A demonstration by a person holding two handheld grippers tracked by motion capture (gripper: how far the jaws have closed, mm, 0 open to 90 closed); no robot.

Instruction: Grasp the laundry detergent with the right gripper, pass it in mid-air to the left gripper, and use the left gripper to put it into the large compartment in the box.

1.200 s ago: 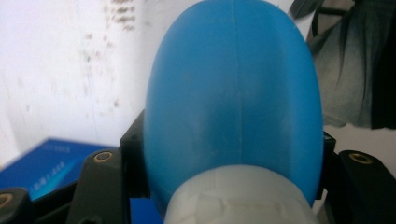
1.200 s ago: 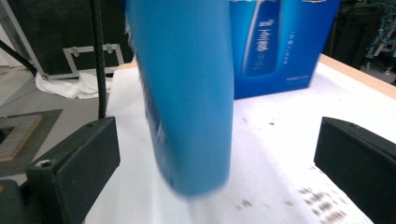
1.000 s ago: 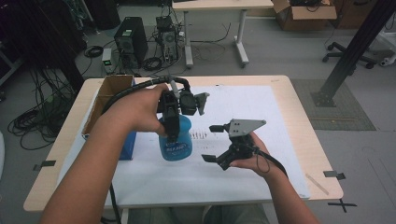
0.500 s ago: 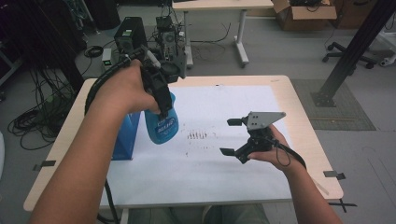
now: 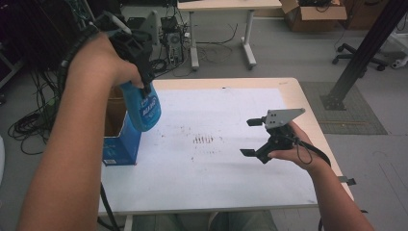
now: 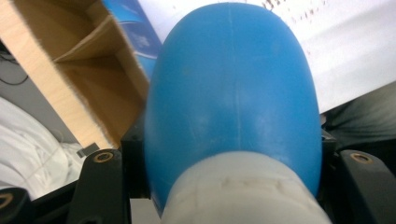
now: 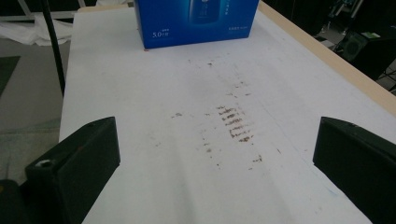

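While the left claw (image 5: 137,53) is clamped around the neck end of the blue bottle (image 5: 143,106), the bottle hangs in the air above the left side of the bench (image 5: 288,91), over the open-topped blue box (image 5: 120,144) standing there. In the left gripper view the bottle's rounded body (image 6: 233,93) swells out beyond the jaws, with the cardboard inside of the box (image 6: 98,88) below it. The right claw (image 5: 252,137) hovers empty and wide open over the white sheet (image 5: 216,178), near its brown smudges (image 5: 203,139). The risk, I judge, is the smooth, heavy bottle swinging or slipping because only its narrow top is pinched; lowered off-centre, it could catch the box flap and tip the box.
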